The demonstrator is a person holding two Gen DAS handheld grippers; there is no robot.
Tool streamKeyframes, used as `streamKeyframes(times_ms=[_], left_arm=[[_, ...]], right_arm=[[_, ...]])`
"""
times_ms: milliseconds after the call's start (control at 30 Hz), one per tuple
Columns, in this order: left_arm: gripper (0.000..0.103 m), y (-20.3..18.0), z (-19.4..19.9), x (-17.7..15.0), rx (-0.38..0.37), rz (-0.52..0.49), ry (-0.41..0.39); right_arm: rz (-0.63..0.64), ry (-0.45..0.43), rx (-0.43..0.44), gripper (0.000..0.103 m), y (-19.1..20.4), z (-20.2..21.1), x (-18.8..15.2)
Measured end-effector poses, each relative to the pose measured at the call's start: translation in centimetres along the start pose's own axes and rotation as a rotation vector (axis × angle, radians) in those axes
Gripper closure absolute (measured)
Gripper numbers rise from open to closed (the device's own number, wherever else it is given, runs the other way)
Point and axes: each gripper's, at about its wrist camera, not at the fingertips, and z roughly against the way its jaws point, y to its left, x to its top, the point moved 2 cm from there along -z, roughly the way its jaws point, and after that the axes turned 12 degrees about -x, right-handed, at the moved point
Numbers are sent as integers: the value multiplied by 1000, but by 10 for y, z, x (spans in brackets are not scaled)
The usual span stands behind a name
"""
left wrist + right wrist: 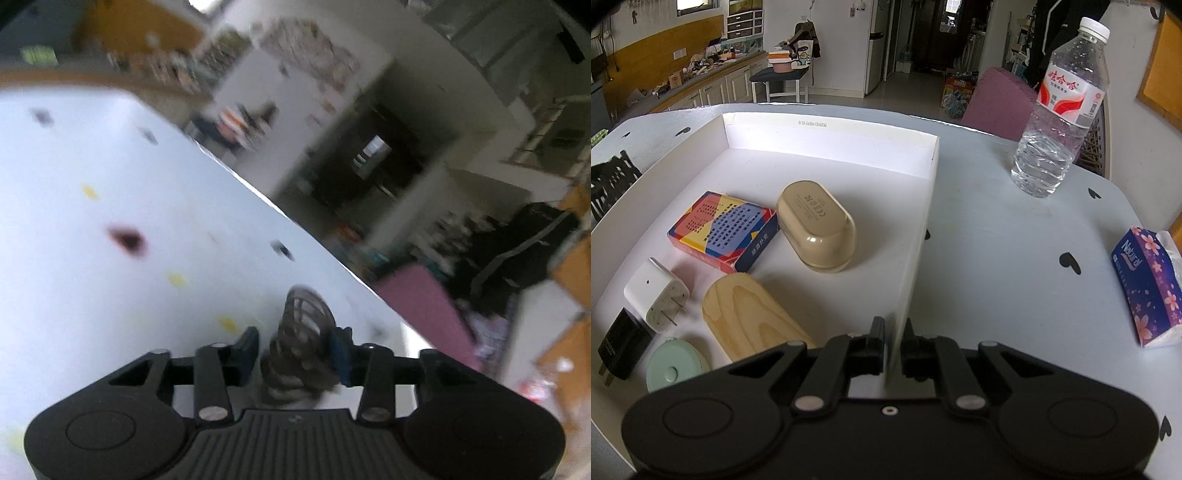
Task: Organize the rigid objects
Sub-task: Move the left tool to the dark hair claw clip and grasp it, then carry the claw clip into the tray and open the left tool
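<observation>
The right tongs [893, 334] are clamped on the right wall of the white tray [916, 236], which rests on the table [1015, 236]. Inside lie a card box [722, 230] at ten o'clock, a beige case [816, 225] and a wooden lid [750, 317]. The left tongs [295, 347] grip a dark wire spring [303, 332], blurred, above the table.

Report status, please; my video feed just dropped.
Left gripper shut on wire spring, blurred. Right gripper shut on tray wall. Tray floor crowded; bottle outside.

We find the left wrist view motion-blurred; the held coil [304, 332] is indistinct. The black charger [622, 349] sits partly cut off.
</observation>
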Motion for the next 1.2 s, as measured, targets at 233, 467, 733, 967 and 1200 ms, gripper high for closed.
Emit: streamKeyframes(times_ms=[233,467,733,967,1200], left_arm=[[56,20,11,15,169,-8,-56],[27,2,20,20,127,-34,-111],[26,-46,2,-4,182,-370,-74],[27,-67,-29,-24,225,-534,19],[53,-58,-37,-20,261,-475,19]], right_arm=[[1,0,0,93,0,0,0],[1,0,-1,93,0,0,0],[6,-3,-5,92,1,1,1],[7,-4,-6,92,0,0,1],[9,-5,-8,92,1,0,1]])
